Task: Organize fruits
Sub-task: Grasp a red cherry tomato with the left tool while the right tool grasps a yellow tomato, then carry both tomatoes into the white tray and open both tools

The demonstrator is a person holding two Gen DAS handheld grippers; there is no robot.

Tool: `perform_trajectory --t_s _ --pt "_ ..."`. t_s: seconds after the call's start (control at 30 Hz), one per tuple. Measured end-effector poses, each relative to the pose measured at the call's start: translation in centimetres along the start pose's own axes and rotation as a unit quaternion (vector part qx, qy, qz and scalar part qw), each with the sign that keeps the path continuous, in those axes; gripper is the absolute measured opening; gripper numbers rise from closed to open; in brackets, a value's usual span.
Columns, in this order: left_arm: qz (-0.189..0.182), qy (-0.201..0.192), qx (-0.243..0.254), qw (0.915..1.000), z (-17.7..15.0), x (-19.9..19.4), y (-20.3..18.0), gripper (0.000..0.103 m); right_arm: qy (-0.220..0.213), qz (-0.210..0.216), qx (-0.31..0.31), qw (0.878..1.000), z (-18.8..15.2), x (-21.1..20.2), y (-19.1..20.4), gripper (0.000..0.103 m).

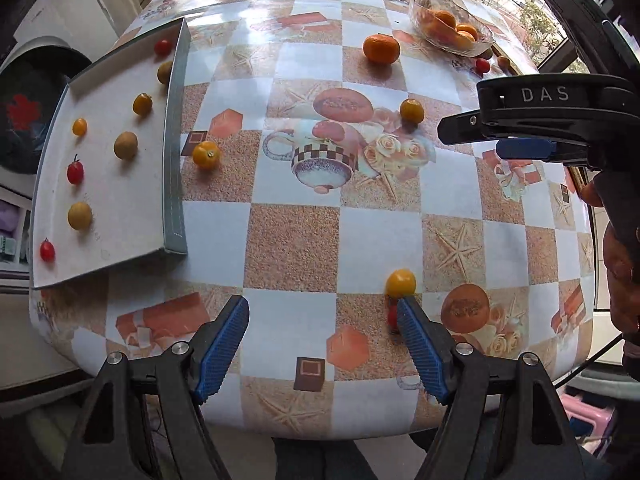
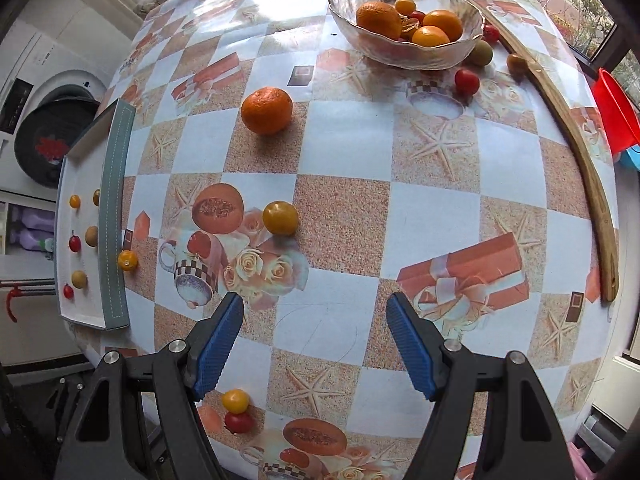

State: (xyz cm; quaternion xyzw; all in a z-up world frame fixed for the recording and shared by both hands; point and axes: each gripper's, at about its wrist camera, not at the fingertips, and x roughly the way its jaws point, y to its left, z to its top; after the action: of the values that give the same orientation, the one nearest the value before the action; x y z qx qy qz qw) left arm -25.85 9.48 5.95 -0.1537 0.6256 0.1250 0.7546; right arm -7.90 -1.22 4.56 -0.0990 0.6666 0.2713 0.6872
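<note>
- Tray [image 1: 176,160] at the far left holds small red, yellow and brown fruits.
- Yellow tomato [image 1: 206,155] lies just right of the tray wall.
- Left gripper [image 1: 322,344] is wide, empty, well right of the tray.
- Mandarin [image 2: 266,111] sits farther right.
- Right gripper [image 2: 314,340] is wide, empty.
- Bowl [image 2: 440,62], farthest from the tray, holds oranges.

The right tool [image 2: 314,334] hangs open over the worktop [image 2: 420,208]; a mandarin [image 2: 267,111] lies at eleven o'clock. The glass bowl [image 2: 406,20] of fruit sits at twelve; a tray [image 2: 116,216] at nine.
</note>
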Motion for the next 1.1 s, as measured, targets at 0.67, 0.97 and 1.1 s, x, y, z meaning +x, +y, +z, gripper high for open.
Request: perform_trajectory --t_s 0.67,0.97,1.1 --pt "0.043 0.018 -0.111 0.9928 -2.4 4.0 -2.8 0.076 -0.009 -0.037 -0.135 0.99 3.6 4.0 4.0 0.053" --pt "0.03 0.013 -0.086 0.9958 -2.1 3.7 -4.8 0.023 -0.007 -0.021 -0.126 0.992 3.0 3.5 3.4 0.024" --pt "-0.008 0.015 -0.099 0.9949 -2.3 3.3 -4.4 0.023 -0.004 -0.002 -0.108 0.994 1.9 2.2 2.0 0.024"
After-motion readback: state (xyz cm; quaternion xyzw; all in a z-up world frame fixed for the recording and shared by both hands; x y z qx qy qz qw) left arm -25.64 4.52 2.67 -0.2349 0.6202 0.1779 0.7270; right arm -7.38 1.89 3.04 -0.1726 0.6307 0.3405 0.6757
